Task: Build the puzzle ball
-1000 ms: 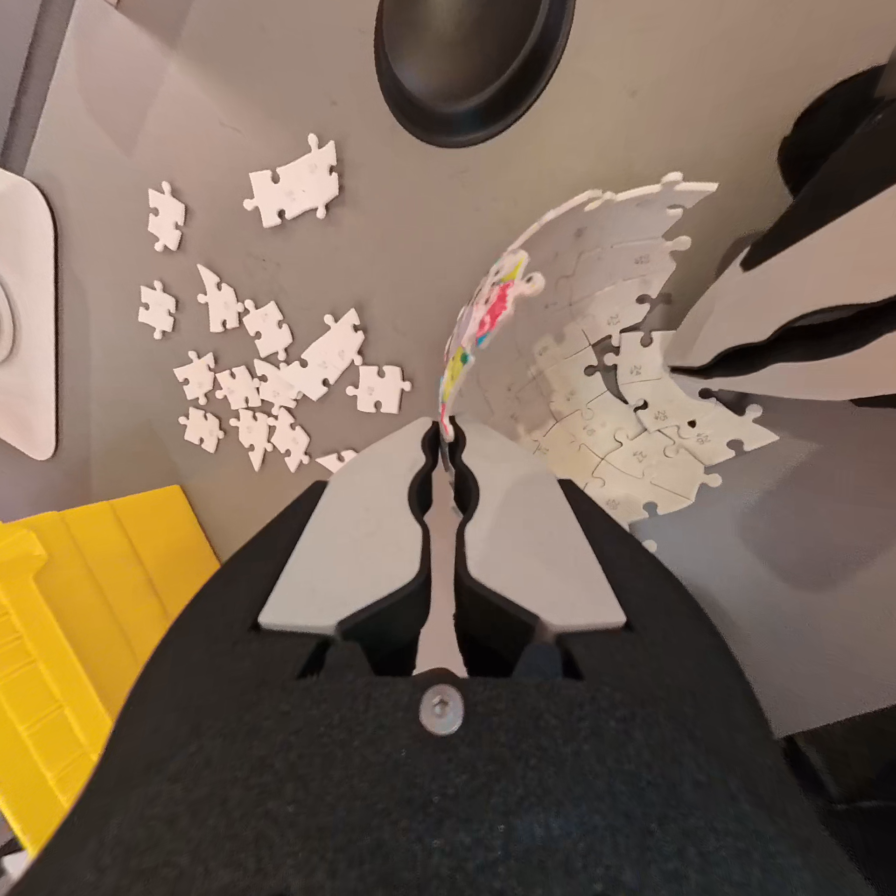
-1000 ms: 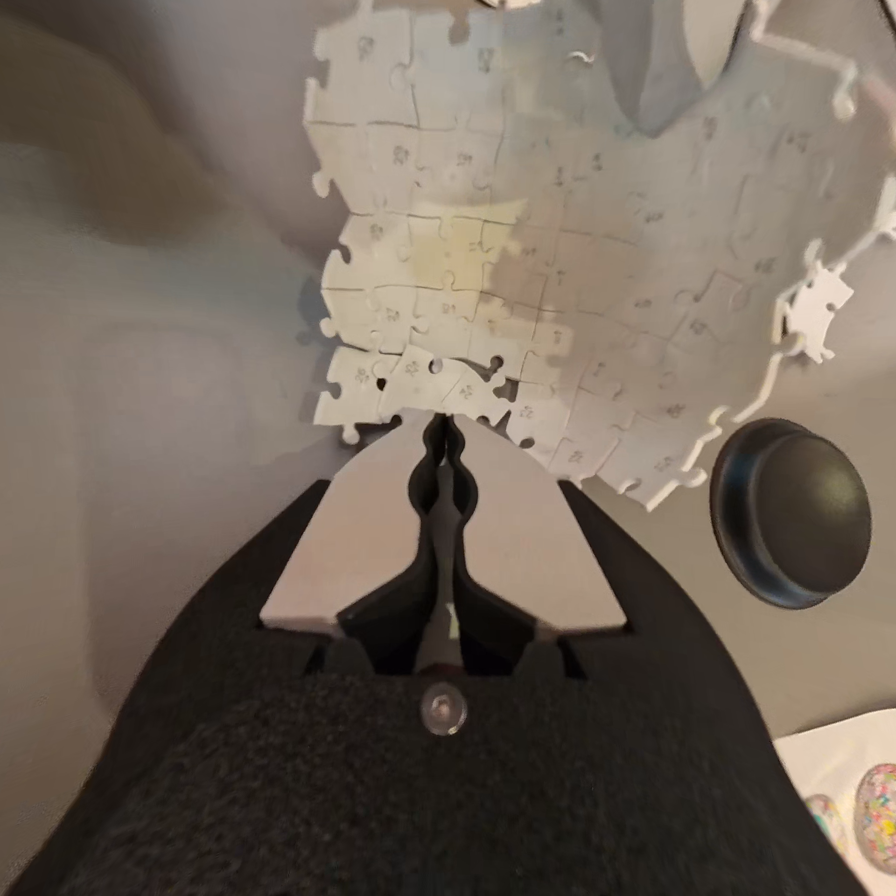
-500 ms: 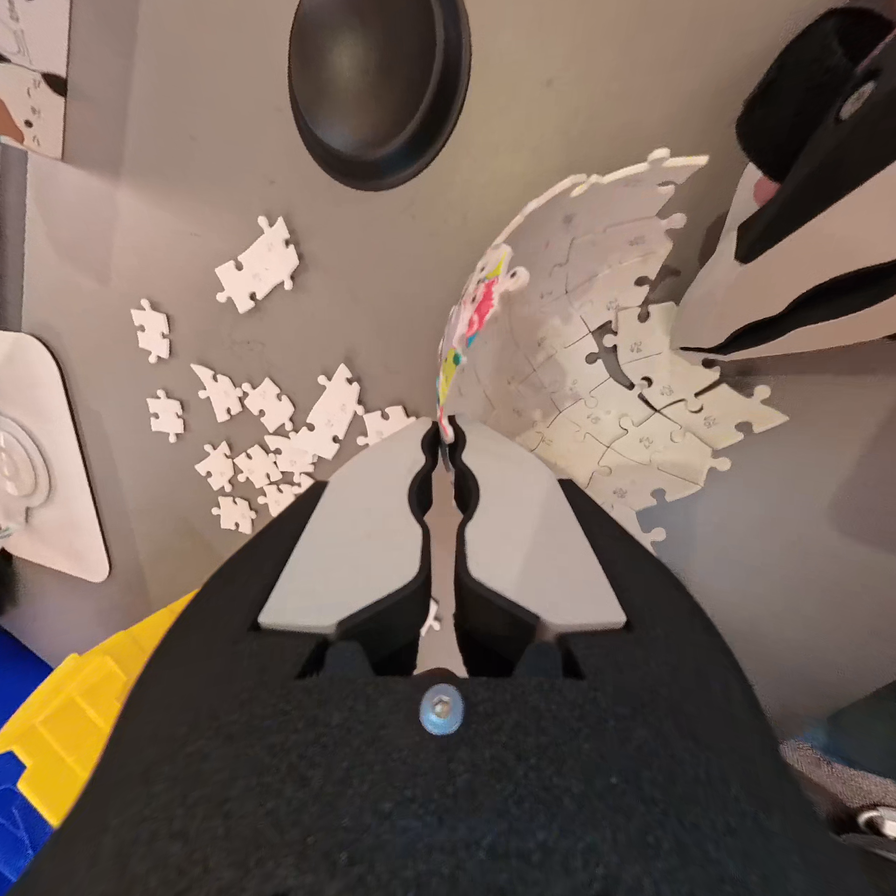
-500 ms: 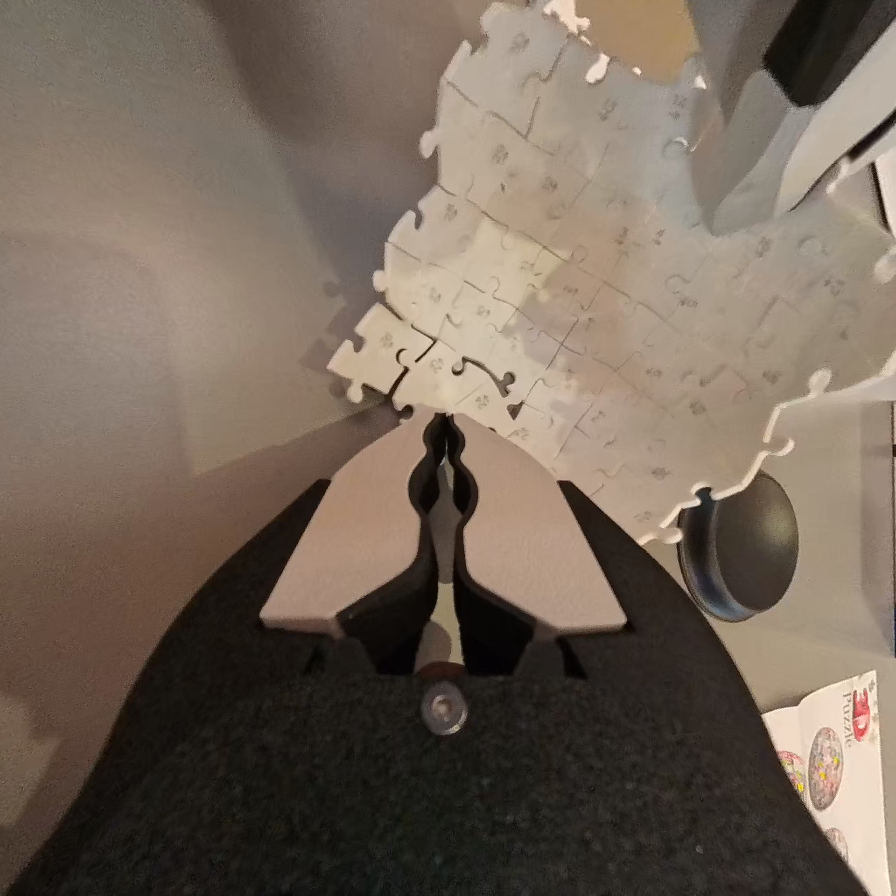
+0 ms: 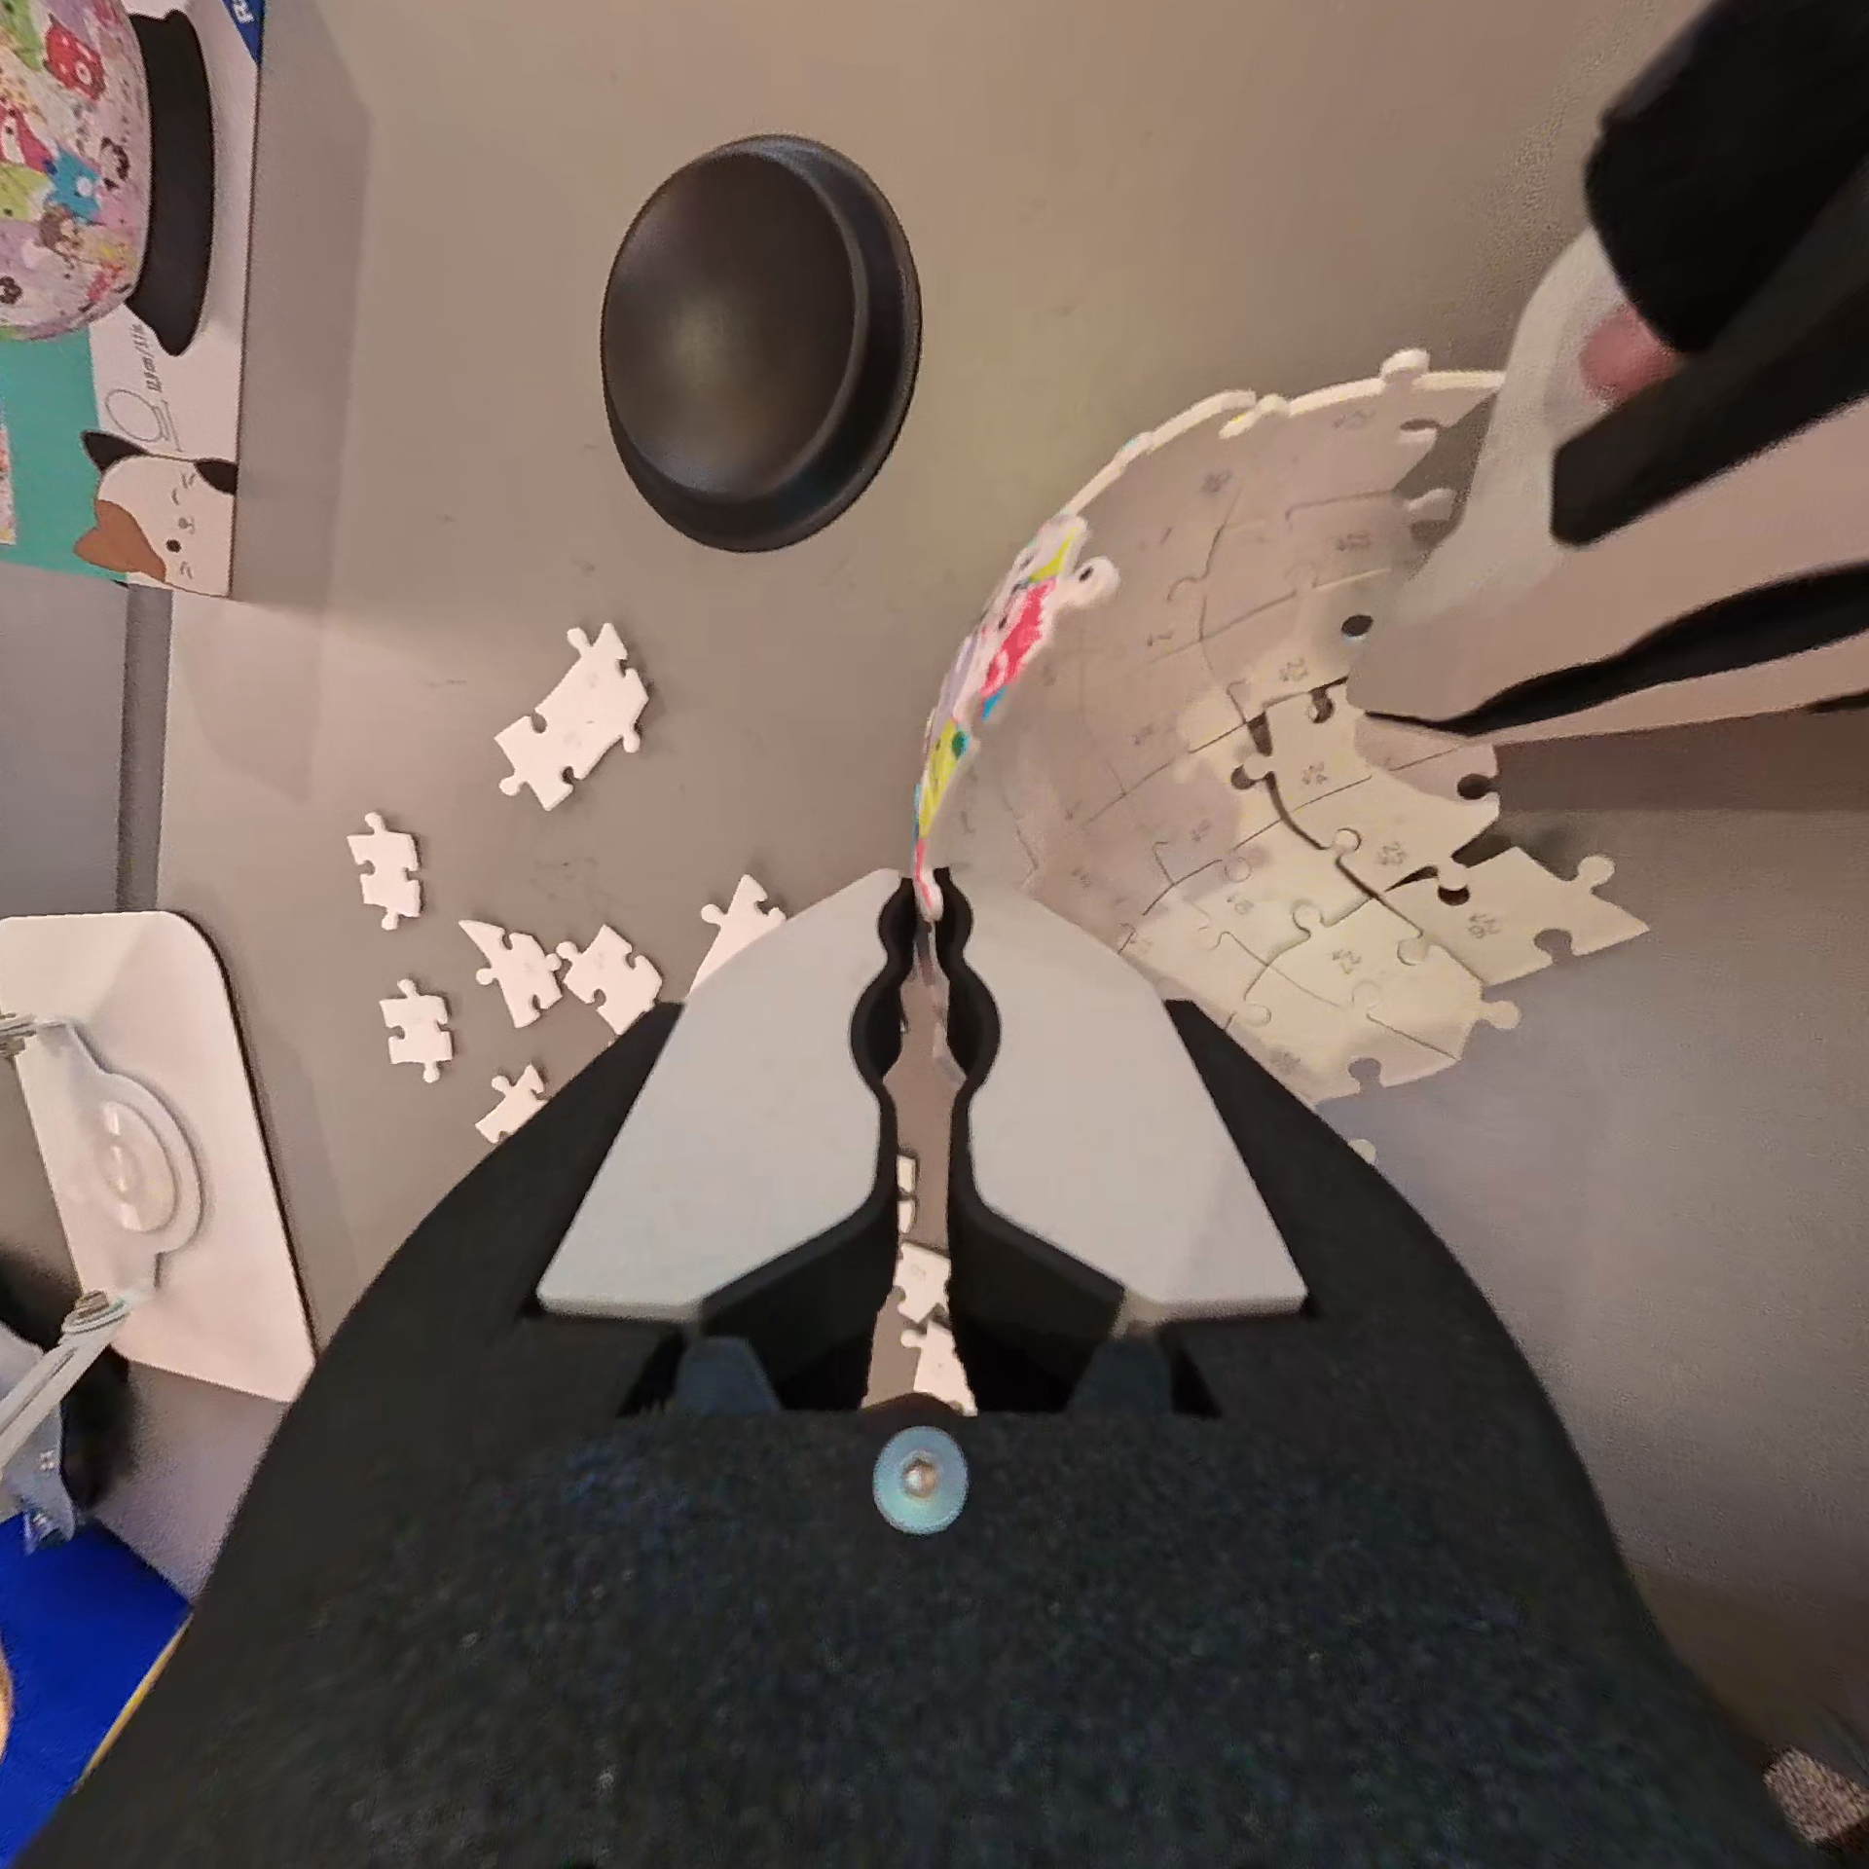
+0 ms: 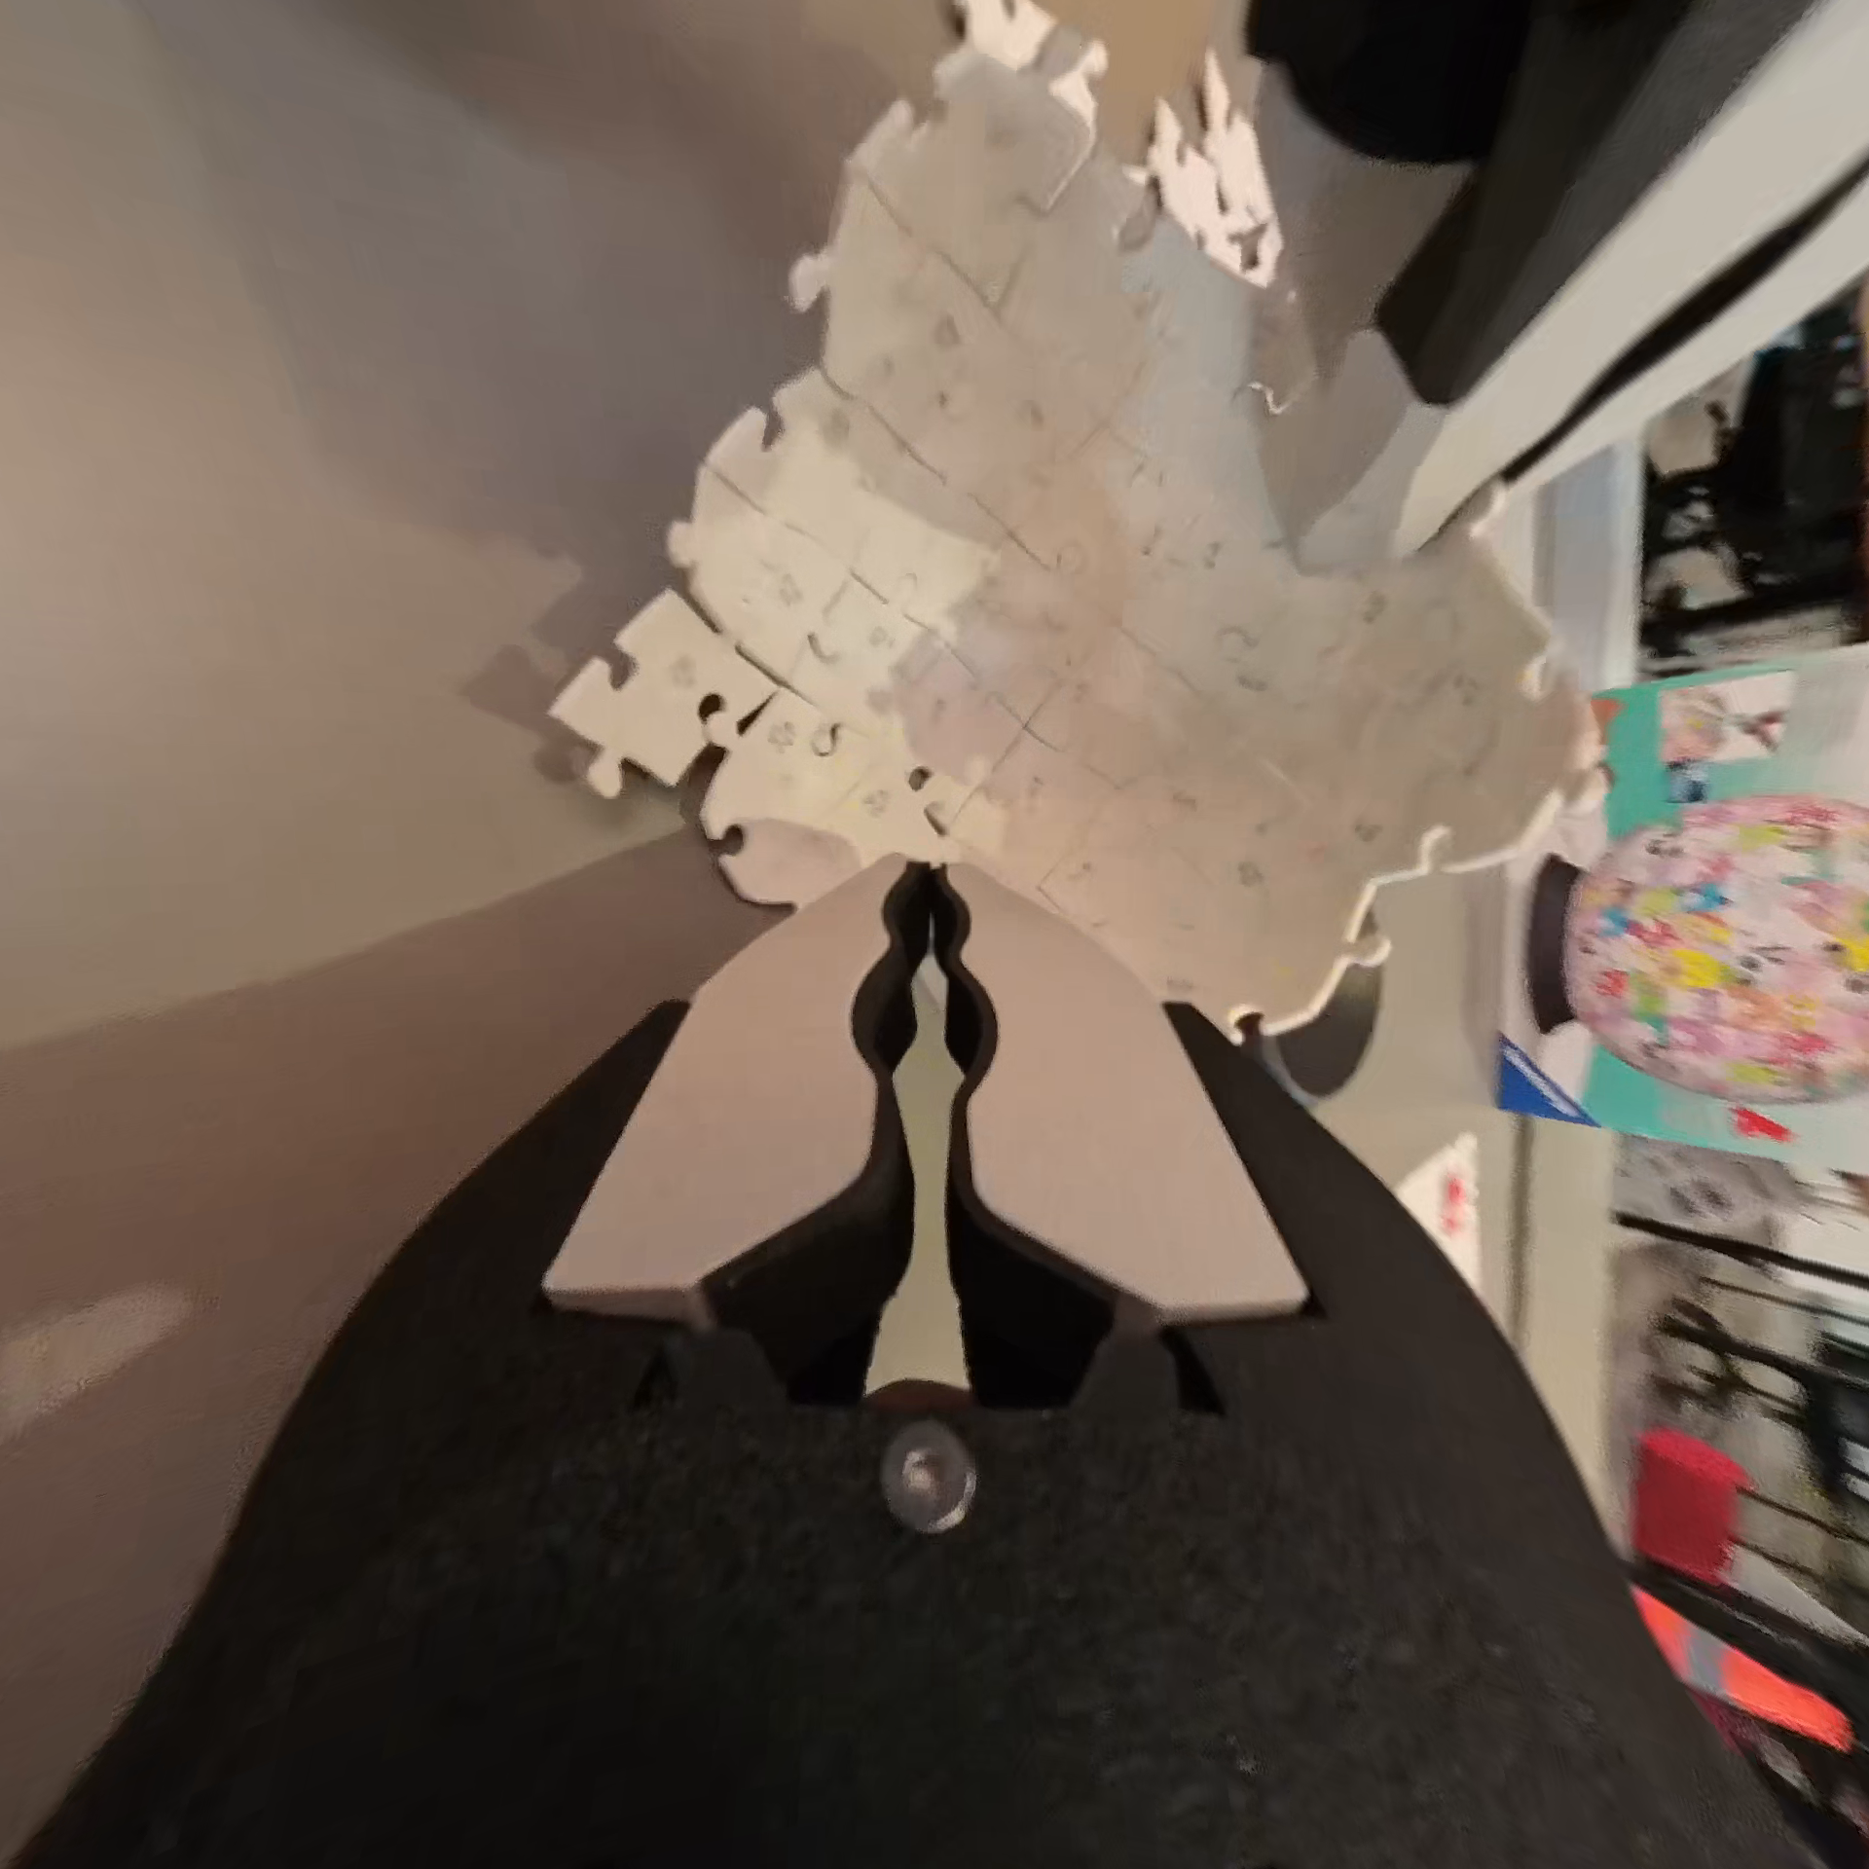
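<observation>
black stand (image 5: 759,344) near loose pieces (image 5: 571,718) | box (image 6: 1719,910) beyond puzzle shell (image 6: 1113,657)

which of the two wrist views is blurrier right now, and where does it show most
The right wrist view is blurrier: the curved puzzle shell looks soft and the clutter at its right edge smears into streaks. The left wrist view is sharper, with crisp loose pieces on the grey table; only the right gripper blurs slightly.
</observation>
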### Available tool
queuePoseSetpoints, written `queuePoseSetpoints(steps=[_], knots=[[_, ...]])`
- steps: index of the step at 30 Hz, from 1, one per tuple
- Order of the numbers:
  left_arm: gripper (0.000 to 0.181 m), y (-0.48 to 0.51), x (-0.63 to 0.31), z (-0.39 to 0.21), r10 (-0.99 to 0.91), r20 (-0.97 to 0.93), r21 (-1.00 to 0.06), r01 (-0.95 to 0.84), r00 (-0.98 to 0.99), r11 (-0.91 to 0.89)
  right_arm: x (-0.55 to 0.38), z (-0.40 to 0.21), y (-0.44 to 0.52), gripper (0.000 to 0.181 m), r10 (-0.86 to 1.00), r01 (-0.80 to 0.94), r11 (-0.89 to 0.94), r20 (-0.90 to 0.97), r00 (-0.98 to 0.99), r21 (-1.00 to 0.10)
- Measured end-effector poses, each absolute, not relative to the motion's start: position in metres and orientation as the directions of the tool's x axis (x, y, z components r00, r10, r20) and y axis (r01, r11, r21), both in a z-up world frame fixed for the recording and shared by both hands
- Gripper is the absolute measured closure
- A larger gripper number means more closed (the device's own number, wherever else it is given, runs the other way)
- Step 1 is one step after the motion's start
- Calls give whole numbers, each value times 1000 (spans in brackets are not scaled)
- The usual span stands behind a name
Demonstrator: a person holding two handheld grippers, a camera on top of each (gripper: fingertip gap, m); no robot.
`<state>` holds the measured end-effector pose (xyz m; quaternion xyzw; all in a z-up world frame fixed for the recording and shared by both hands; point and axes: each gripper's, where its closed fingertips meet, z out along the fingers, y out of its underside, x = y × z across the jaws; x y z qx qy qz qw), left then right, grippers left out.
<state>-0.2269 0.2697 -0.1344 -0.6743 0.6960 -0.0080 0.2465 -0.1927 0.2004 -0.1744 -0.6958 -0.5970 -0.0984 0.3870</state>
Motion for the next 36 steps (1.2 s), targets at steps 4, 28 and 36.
queuePoseSetpoints(steps=[4, 28, 36], knots=[[179, 270, -226, -134, -950, -312, -356, -929, 17, 100, -201, -180, 202, 181, 679, 943, -14, 689, 254, -334], [179, 267, -219, -126, -908, -418, -374, -911, -1, 173, -194, -188, 216, 181, 553, 863, -332, 662, 506, -382], [179, 265, -215, -123, -908, -418, -429, -888, 29, 169, -200, -191, 218, 181, 550, 876, -328, 682, 482, -355]])
